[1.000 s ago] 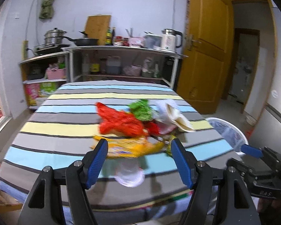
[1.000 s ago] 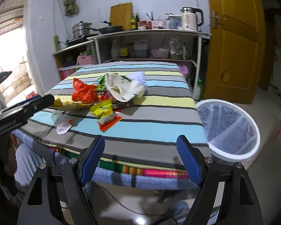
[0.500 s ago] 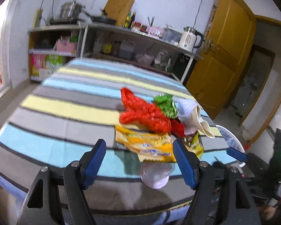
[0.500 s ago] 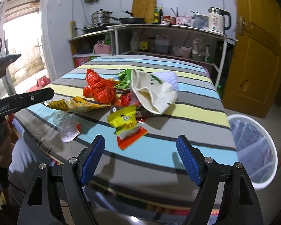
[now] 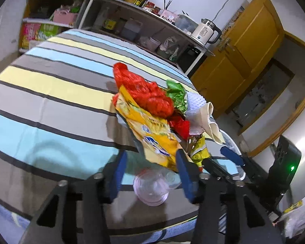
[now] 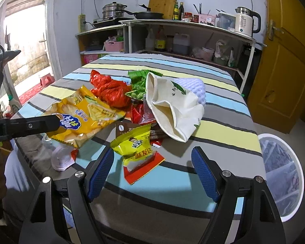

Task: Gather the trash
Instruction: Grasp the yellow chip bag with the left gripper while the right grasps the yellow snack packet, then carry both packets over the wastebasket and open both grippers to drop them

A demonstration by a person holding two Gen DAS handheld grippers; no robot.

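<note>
Right now the left gripper (image 5: 149, 169) is closing around the clear plastic cup (image 5: 152, 188), which lies on its side near the front edge of the striped table (image 5: 50, 101), just below the corner of the big yellow chip bag (image 5: 150, 132). The cup sits between the blue pads, but blur makes it hard to say whether they touch it yet. To do this well, I would keep the pads low on the cup's body and clear of the chip bag, so only one thing comes up, and squeeze gently, since thin plastic likely buckles. The right gripper (image 6: 152, 172) hangs wide open and empty over the small yellow snack packet (image 6: 135, 144). The white bin (image 6: 282, 174) waits beside the table's right end.
</note>
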